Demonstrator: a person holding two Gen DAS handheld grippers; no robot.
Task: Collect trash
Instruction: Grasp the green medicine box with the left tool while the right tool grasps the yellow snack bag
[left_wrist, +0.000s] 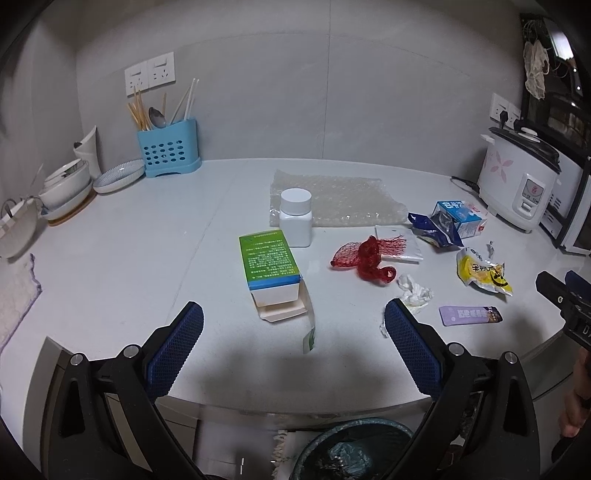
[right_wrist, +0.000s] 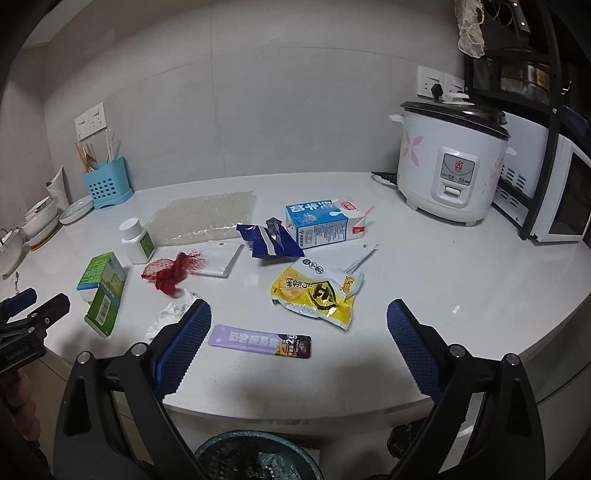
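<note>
Trash lies on the white counter: a green box, a white bottle, red netting, a crumpled tissue, a purple wrapper, a yellow snack bag, a blue wrapper, a milk carton and bubble wrap. My left gripper is open and empty before the green box. My right gripper is open and empty above the purple wrapper. A trash bin sits below the counter edge.
A blue utensil holder and bowls stand at the back left. A rice cooker and a white oven stand at the right. A cloth lies at the left edge.
</note>
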